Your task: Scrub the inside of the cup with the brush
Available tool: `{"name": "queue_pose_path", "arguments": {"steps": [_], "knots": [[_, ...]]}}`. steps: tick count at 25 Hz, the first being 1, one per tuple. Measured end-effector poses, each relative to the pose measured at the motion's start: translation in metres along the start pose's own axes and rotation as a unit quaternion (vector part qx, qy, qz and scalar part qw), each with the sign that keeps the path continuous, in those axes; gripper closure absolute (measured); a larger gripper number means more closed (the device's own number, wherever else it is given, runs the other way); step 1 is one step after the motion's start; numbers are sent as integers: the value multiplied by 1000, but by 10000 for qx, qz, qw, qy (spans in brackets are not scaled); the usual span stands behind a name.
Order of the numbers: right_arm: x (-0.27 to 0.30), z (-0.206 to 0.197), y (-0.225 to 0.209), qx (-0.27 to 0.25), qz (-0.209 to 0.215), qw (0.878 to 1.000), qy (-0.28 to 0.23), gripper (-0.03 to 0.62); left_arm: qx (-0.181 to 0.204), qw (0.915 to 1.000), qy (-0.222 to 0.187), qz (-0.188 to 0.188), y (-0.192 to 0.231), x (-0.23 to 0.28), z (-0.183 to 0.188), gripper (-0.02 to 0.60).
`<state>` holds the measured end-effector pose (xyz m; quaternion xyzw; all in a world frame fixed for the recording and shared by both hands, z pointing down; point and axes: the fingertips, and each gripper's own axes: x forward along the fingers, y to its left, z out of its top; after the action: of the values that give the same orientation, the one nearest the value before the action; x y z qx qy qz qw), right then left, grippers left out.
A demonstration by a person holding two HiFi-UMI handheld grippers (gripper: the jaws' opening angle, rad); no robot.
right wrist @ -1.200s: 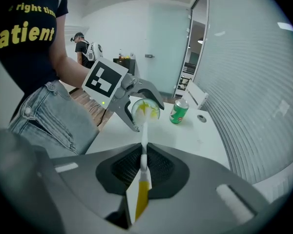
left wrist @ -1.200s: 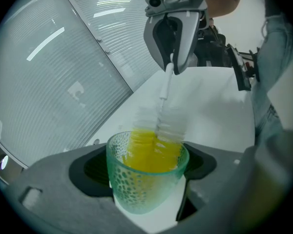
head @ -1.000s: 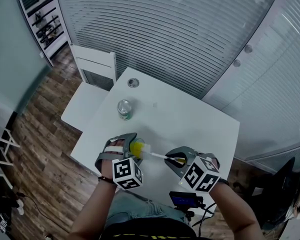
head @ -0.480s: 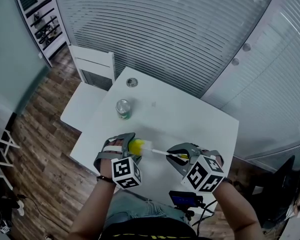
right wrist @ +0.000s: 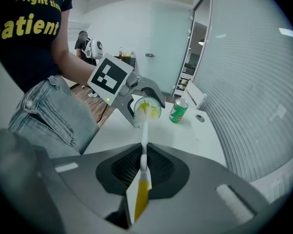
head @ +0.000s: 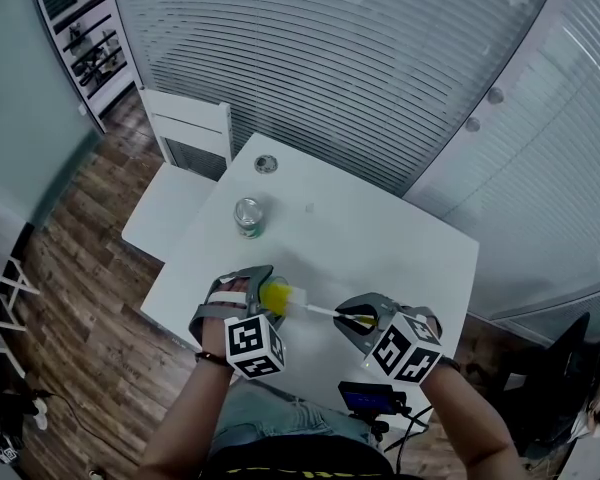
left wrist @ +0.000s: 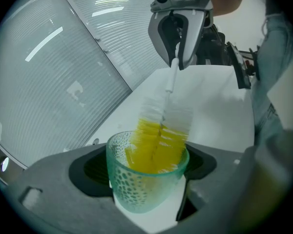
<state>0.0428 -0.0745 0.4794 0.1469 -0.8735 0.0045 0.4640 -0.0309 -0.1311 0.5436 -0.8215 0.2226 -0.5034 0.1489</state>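
Note:
My left gripper (head: 263, 288) is shut on a pale green, dotted, see-through cup (left wrist: 145, 186), tilted with its mouth toward the right gripper. My right gripper (head: 353, 318) is shut on the yellow handle of a brush (right wrist: 142, 191). The thin white stem runs from it to the cup (right wrist: 147, 107). The brush's yellow bristles (left wrist: 156, 150) sit inside the cup, and the white bristles stand above the rim. In the head view the brush (head: 306, 308) bridges the two grippers above the table's near edge.
A green soda can (head: 248, 218) stands on the white table (head: 390, 238), with a small round metal disc (head: 266, 164) further back. A white chair (head: 185, 168) is at the table's left. A dark device with a lit screen (head: 372, 400) sits below the near edge.
The right gripper drew the brush back a little and then pushed it in again toward the cup. The left gripper and the cup kept still.

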Motion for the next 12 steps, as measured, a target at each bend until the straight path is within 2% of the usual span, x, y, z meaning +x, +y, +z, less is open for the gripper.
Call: {"name": "queue_pose_path", "arguments": {"steps": [5,9,12], "knots": [[-9,8,8,-73,73,9999,-126,559,-8,10000,54,-14,-1,2,-3,164],[-20,14,7,-243,-22,9996,-141,558,-15,10000,84,-31,-4,3,-4,164],[-25,15,-1,-140,-90,9997,-186,559,-6,10000,89,-29,-3,3,-5,164]]}}
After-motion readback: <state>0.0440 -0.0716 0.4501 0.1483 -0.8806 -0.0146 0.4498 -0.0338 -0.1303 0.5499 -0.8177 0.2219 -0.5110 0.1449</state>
